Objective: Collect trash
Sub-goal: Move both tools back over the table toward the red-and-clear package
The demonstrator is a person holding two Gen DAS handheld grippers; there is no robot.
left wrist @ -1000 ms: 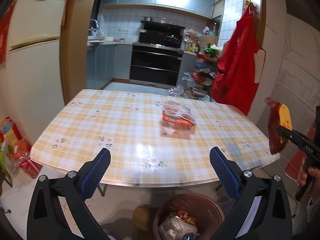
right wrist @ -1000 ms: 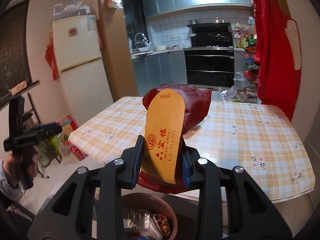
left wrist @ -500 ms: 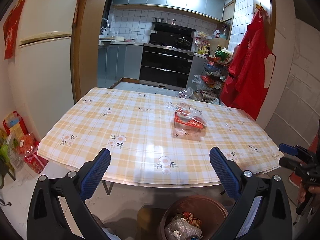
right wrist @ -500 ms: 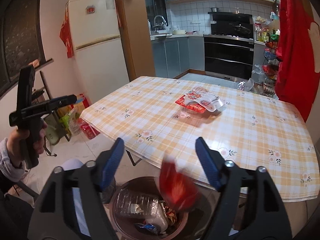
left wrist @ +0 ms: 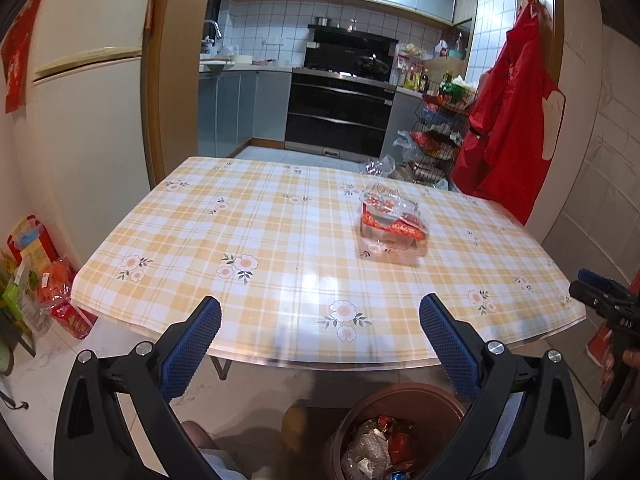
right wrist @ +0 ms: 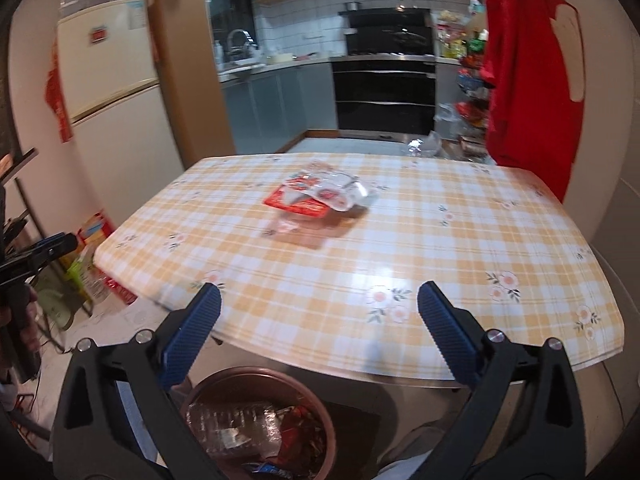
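A clear plastic tray with red packaging [left wrist: 390, 218] lies on the yellow checked table [left wrist: 280, 248], right of centre; it also shows in the right wrist view [right wrist: 320, 196]. A brown trash bin [left wrist: 400, 432] holding wrappers stands on the floor below the table's near edge, also in the right wrist view [right wrist: 260, 420]. My left gripper [left wrist: 320, 344] is open and empty above the bin. My right gripper [right wrist: 320, 340] is open and empty, above the bin. The red pouch lies in the bin [right wrist: 296, 432].
A cream fridge [left wrist: 80, 120] stands left. Bags and packets [left wrist: 36, 280] sit on the floor at the left. A red apron [left wrist: 512, 120] hangs on the right wall. A wire rack [left wrist: 436, 140] with groceries stands behind the table.
My right gripper opened and dropped the red and yellow pouch into the bin. Both views tilted up a little toward the table.
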